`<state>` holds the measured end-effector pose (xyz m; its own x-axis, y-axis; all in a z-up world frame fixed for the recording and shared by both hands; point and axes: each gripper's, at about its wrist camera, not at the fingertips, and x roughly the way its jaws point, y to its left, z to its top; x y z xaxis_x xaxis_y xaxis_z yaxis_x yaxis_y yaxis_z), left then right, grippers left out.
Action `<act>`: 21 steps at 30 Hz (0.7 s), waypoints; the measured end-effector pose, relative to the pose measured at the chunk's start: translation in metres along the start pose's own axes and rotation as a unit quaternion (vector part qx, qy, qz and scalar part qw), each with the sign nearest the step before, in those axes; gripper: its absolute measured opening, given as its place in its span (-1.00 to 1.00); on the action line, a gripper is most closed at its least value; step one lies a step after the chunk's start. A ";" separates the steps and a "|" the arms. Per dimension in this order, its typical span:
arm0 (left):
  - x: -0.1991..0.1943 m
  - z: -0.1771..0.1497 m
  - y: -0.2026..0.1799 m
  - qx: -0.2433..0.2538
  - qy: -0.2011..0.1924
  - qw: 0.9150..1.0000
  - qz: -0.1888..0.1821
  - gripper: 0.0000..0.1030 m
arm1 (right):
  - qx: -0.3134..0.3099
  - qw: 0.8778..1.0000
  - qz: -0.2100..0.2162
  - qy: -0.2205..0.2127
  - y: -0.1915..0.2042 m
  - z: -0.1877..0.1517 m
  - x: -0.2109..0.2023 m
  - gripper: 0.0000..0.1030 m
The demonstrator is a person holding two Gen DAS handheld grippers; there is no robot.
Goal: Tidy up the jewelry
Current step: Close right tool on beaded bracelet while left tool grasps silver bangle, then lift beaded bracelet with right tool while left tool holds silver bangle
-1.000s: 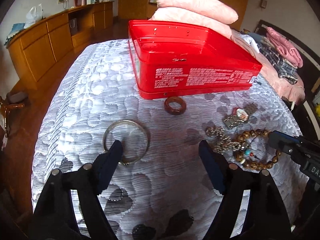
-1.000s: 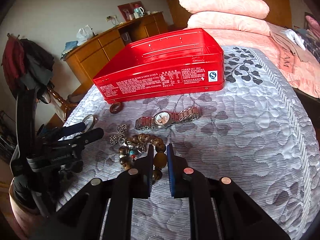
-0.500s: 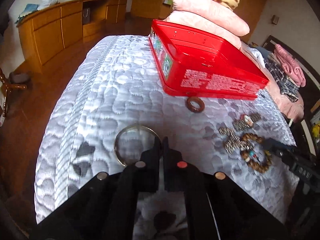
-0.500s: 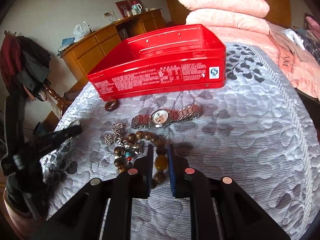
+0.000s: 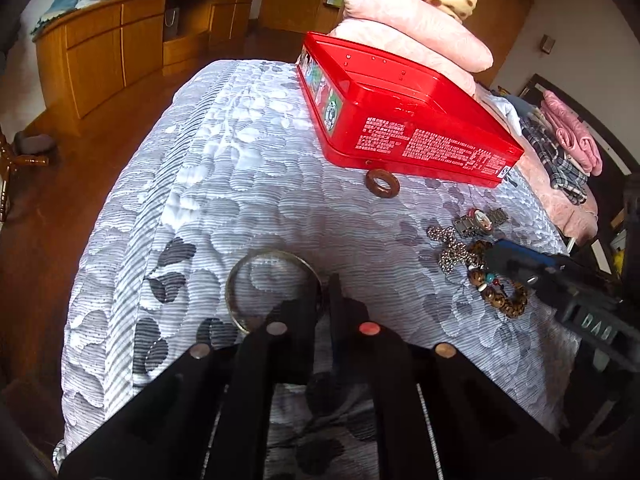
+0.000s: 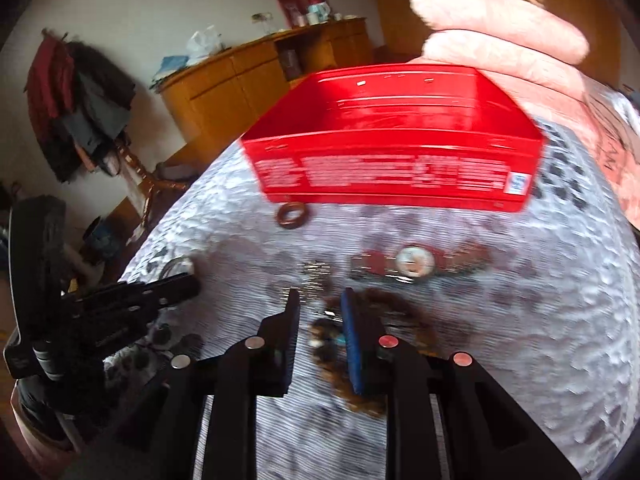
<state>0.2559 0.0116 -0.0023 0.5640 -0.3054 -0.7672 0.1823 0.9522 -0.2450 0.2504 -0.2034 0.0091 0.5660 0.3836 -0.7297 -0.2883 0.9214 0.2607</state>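
Since a second ago the left hand-held gripper [image 5: 326, 300] has snapped from wide open to nearly shut, pinching the near rim of the silver bangle [image 5: 272, 288] on the bed quilt [image 5: 192, 184]; a sound edge grip for lifting, I'd say. The right hand-held gripper [image 6: 320, 312] has just been opening, its jaws now partly spread astride the wooden bead bracelet [image 6: 360, 360] without pressing it. Beyond lie the watch [image 6: 414, 260], the brown ring [image 5: 382, 185] and the empty red tin [image 5: 400, 120], likely the destination.
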 end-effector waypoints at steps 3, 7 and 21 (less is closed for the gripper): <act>0.002 0.001 -0.004 0.006 -0.002 1.000 0.001 -0.72 | -0.007 1.000 -0.006 0.006 0.006 0.003 0.009 -0.28; 0.002 0.001 -0.009 0.016 -0.003 1.000 0.004 -0.58 | -0.018 1.000 -0.020 0.007 0.009 0.006 0.015 -0.09; 0.004 0.004 -0.009 0.018 -0.005 0.999 0.029 -0.81 | -0.043 0.997 -0.057 0.007 0.008 0.000 0.014 -0.59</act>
<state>0.2596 0.0017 -0.0011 0.5822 -0.2494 -0.7739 0.1776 0.9678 -0.1783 0.2558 -0.1910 0.0011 0.5888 0.2743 -0.7603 -0.2876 0.9502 0.1201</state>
